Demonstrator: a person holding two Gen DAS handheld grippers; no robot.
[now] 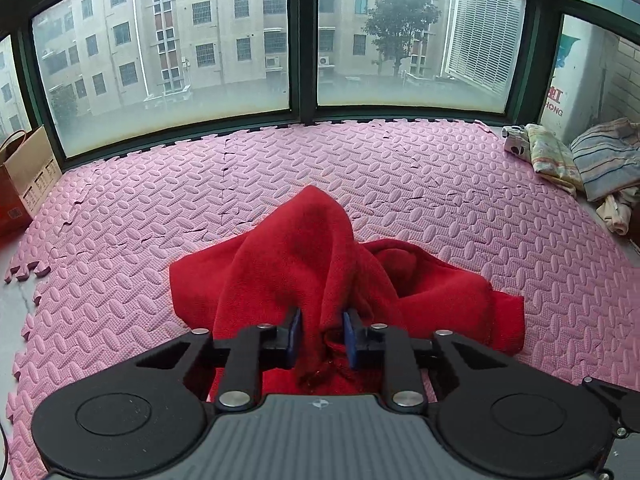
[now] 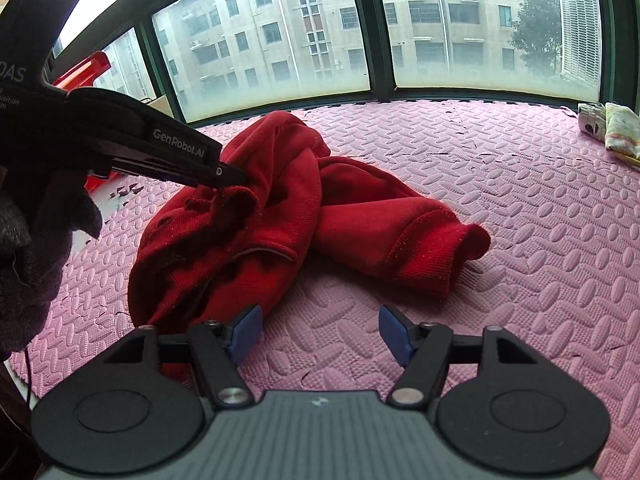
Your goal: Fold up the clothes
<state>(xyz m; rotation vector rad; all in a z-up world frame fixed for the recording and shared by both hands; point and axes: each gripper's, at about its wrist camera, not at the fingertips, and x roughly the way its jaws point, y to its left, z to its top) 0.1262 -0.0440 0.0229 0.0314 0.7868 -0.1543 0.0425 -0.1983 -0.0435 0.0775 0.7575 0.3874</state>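
Red knit sweater point(image 2: 224, 248) bunched on the pink foam mat point(image 2: 520, 208), pinched by my left gripper point(image 1: 322, 334) while my right gripper point(image 2: 320, 332) hangs released.

My left gripper is clenched on a gathered fold of the sweater's edge, the cloth rising to a peak ahead of the blue pads point(image 1: 295, 330); in the right wrist view the same gripper point(image 2: 236, 174) enters from the upper left and bites the fabric above the mat. My right claw's jaws stand wide apart over bare mat, just beside the body of the garment. One sleeve point(image 2: 400, 232) runs its long axis away from the heap toward the right, its ribbed cuff point(image 2: 468, 240) pointing right. Folded clothes point(image 1: 568, 160) lie well apart at the mat's far right edge, below the windows point(image 1: 176, 52).
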